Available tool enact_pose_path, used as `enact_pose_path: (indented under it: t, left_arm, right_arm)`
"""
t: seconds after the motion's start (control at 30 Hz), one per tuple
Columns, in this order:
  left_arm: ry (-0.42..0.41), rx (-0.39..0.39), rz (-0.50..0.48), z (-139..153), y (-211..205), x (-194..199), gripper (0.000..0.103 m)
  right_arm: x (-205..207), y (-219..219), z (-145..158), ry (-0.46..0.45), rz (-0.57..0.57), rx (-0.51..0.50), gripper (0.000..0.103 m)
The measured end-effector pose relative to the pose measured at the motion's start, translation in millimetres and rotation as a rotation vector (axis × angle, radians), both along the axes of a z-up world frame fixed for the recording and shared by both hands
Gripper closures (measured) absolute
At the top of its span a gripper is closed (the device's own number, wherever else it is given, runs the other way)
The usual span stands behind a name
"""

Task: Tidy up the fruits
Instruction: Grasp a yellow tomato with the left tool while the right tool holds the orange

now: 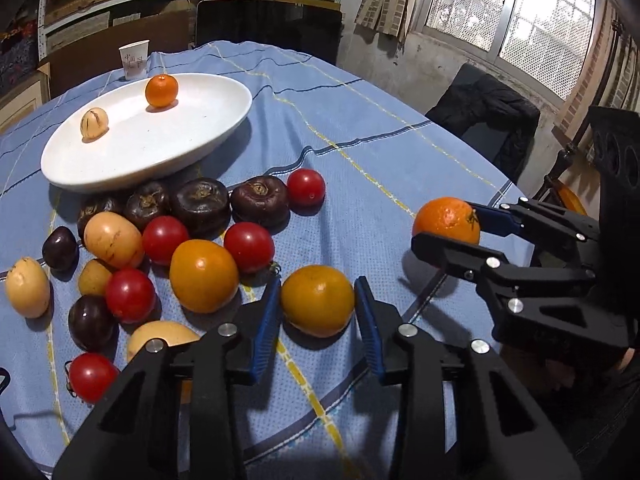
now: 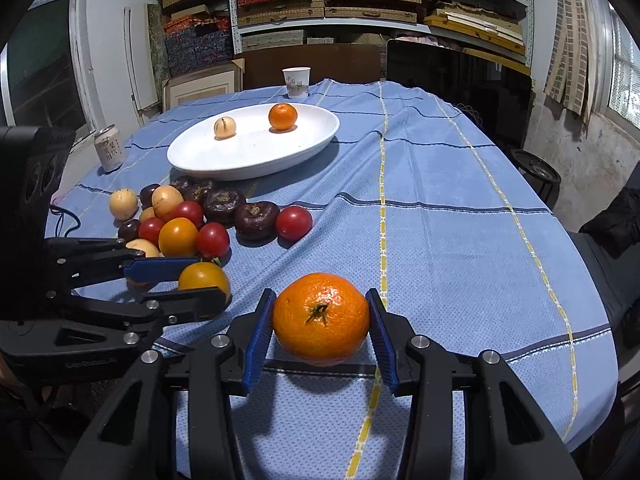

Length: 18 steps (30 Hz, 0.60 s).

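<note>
In the left wrist view the left gripper [image 1: 317,300] sits at lower centre, its blue ribbed pads pressed to both sides of a round yellow-orange tomato [image 1: 318,300] that rests on the blue checked tablecloth [image 1: 360,128]; its jaws are clenched on that fruit. At the right edge of the same view the right gripper [image 1: 448,224] grasps a bright orange mandarin with a green stem scar [image 1: 447,220]; in the right wrist view that mandarin [image 2: 321,318] fills the gap between the pads at lower centre, both pads touching its skin, the fruit low over the cloth.

The white oval plate [image 1: 192,140] lies in the upper left of the left view; on it stand a small orange mandarin [image 1: 161,90] and a pale tan loquat-like fruit [image 1: 94,123], well apart from each other. Just below the plate, at left centre, is the loose heap of fruit: dark brown flattened fruits [image 1: 200,206], red cherry tomatoes [image 1: 249,246], a second yellow-orange tomato [image 1: 204,276], pale yellow oval fruits [image 1: 113,239] and small dark purple round fruits [image 1: 60,248], many of them touching.

Beyond the plate stands a white paper cup [image 1: 134,60]; in the right wrist view a drinks can [image 2: 110,148] stands at the left edge of the cloth.
</note>
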<state>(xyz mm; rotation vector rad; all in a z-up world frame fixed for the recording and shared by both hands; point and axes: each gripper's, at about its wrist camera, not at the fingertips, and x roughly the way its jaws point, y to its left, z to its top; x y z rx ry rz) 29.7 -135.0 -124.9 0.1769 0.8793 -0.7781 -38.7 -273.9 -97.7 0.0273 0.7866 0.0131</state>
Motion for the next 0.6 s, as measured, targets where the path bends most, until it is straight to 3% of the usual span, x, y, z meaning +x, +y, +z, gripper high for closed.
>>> enact_pose_path:
  t: [0.3,0.6]
  left_arm:
    - [-0.003,0.056,0.015,-6.8,4.8,-4.2,0.065]
    - [-0.014,0.006,0.028,3.8,18.0,-10.1,0.066]
  right_arm:
    - [1.0,1.8,1.0,-0.001,-0.003,-0.004,0.057]
    - [-1.1,3.2,4.9,-0.010,-0.006,-0.009,0.057]
